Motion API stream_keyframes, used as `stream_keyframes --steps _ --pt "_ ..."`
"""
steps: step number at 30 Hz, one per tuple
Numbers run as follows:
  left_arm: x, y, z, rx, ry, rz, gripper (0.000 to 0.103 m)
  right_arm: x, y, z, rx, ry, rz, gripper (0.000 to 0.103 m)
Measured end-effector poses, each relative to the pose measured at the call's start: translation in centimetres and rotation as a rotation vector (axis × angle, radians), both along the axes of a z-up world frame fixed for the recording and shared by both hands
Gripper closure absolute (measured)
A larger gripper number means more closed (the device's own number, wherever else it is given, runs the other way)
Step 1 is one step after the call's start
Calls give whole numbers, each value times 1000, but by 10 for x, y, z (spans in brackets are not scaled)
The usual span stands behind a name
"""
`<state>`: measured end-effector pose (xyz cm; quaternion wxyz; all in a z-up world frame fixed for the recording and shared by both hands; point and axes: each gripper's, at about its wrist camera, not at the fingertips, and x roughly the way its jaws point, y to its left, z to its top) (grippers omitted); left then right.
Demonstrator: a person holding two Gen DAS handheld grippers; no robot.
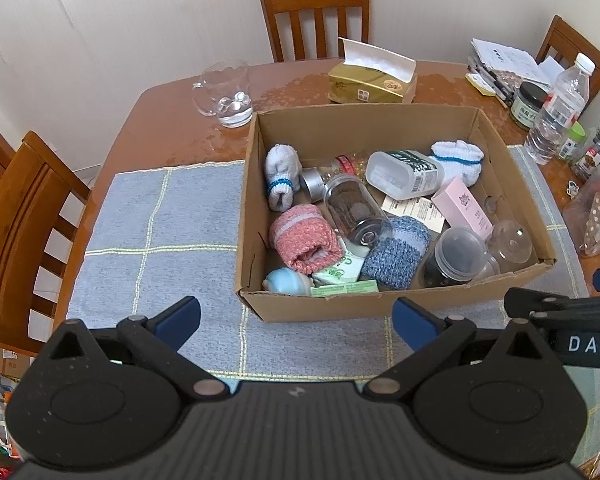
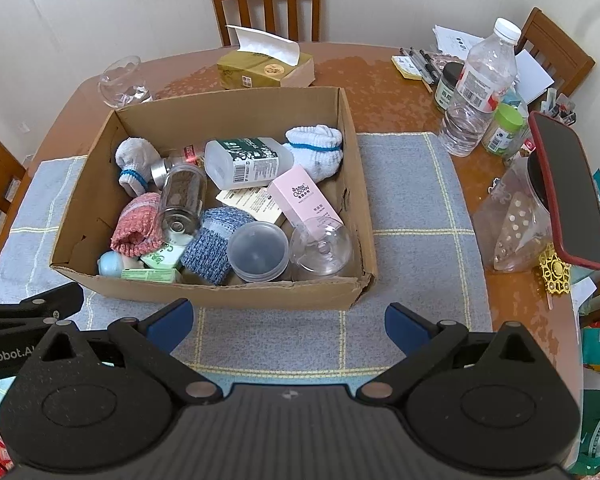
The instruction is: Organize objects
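Cardboard box [image 1: 380, 304] of jumbled socks, jars and bottles being faced just ahead of both grippers on the grey mat [image 1: 160, 216], left gripper [image 1: 296, 320] being held wide open and empty, right gripper [image 2: 288, 320] likewise spread, nothing being gripped, pink sock roll [image 1: 304, 238] lying ahead-left inside.

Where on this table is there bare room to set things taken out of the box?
Bare grey mat lies left of the cardboard box, toward the glass pitcher. Another patch lies right of the box, before the water bottle. The table's right edge is crowded with jars, papers and a bag; the box is packed.
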<state>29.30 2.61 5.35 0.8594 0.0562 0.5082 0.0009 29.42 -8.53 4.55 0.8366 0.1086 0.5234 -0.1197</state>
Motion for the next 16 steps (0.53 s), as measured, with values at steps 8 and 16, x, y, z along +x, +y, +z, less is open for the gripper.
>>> stream_keyframes --steps 8,16 --pt "0 0 2 -1 -1 5 1 -1 0 1 -4 0 4 0" --pt "-1 1 4 -8 -3 13 1 0 0 2 -5 -3 7 0"
